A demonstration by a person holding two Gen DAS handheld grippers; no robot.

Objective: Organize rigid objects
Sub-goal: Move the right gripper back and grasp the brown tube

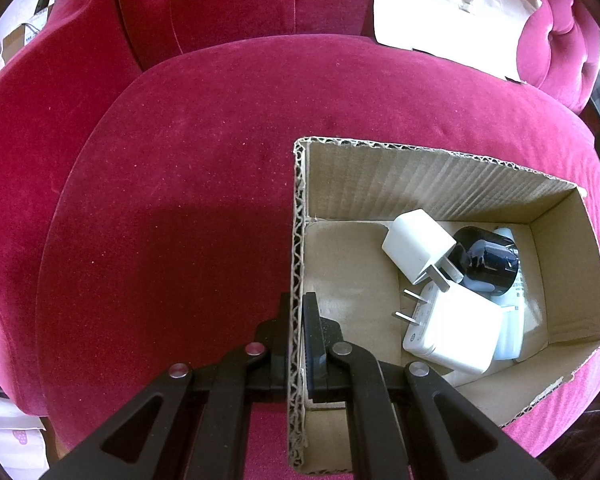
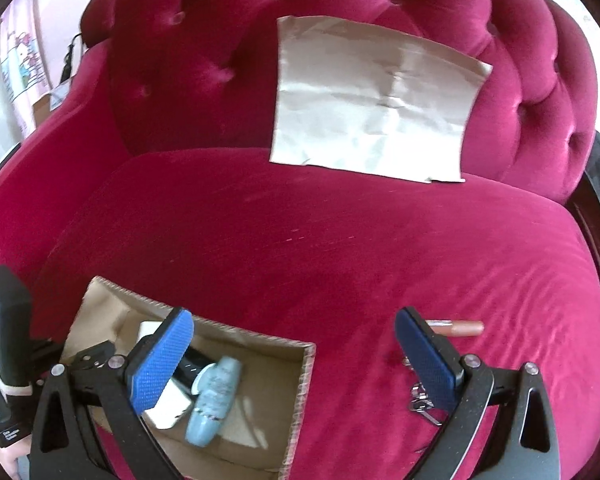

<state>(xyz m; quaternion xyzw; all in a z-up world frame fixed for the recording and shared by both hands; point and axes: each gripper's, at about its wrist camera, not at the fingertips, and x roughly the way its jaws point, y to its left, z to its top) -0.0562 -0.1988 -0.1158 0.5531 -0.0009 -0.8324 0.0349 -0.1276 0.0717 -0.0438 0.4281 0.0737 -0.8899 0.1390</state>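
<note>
A cardboard box point(image 1: 440, 176) rests on a red velvet seat cushion point(image 1: 180, 200). My left gripper point(image 1: 298, 300) is shut on the box's left wall, one finger on each side. Inside lie a small white charger point(image 1: 416, 244), a larger white charger point(image 1: 456, 328) and a black rounded object point(image 1: 486, 264). In the right wrist view the box point(image 2: 306, 380) also holds a light blue bottle point(image 2: 216, 396). My right gripper point(image 2: 292, 320) is open and empty, its blue pads point(image 2: 160, 360) spread wide over the box's right edge and the cushion. A pink tube point(image 2: 458, 328) and keys point(image 2: 420, 400) lie by its right finger.
A flat sheet of cardboard point(image 2: 372, 100) leans against the tufted red backrest point(image 2: 204, 60). The seat's armrest point(image 1: 28, 140) curves round the left side. Bare cushion point(image 2: 340, 248) stretches between the box and the backrest.
</note>
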